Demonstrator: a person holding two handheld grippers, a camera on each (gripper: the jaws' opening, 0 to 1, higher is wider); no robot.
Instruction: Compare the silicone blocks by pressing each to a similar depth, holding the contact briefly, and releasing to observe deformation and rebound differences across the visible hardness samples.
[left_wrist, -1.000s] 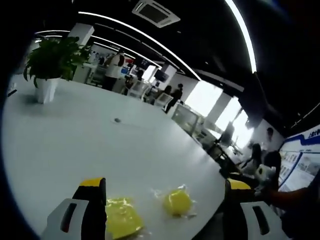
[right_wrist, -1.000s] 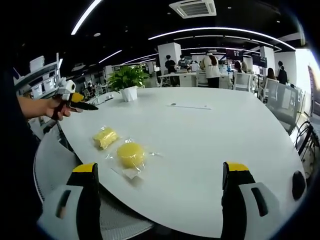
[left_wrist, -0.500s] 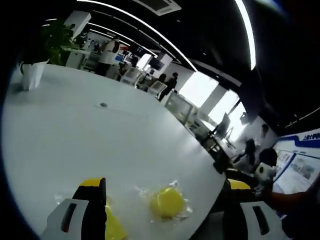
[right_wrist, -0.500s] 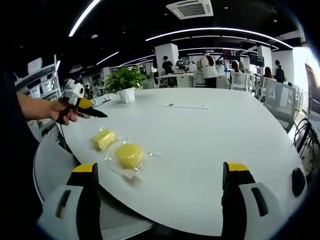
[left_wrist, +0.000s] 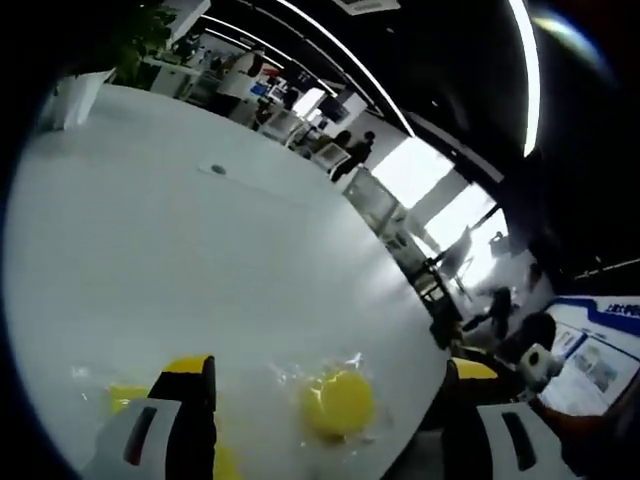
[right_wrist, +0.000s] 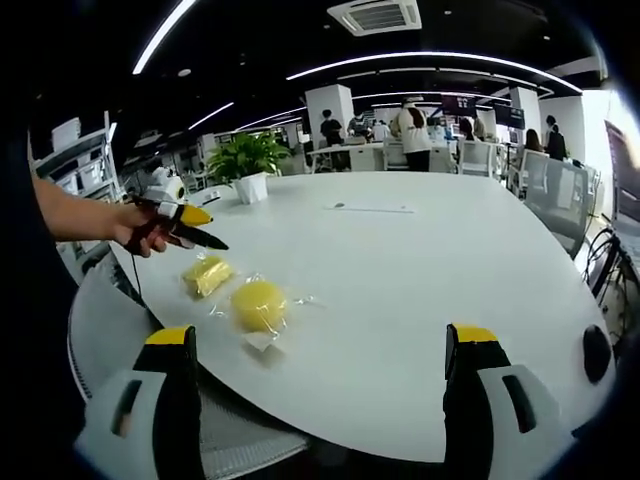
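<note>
In the right gripper view, I am looking across a large white table (right_wrist: 420, 270) with my right gripper (right_wrist: 320, 400) rising from the bottom of the frame, its two yellow-tipped jaws standing wide apart and gripping nothing. Two yellow silicone samples are lying in clear wrappers at the lower left of the frame, near the table's edge: the round block (right_wrist: 258, 304) and, just beside it toward the upper left, the squarish block (right_wrist: 207, 275). My left gripper (right_wrist: 192, 226) is coming in from the left, held in a hand (right_wrist: 140, 228) and hovering close above the squarish block; I cannot tell from here how far apart its jaws are. A potted plant (right_wrist: 248, 165) is sitting farther back, in the upper left.

In the left gripper view, the left gripper (left_wrist: 330, 420) is showing both jaws at the bottom of the frame, set wide and empty. The round block (left_wrist: 338, 402) is sitting between them, lower centre, while the squarish block (left_wrist: 125, 398) is peeking out at the lower left, partly hidden behind the left-hand jaw.
</note>
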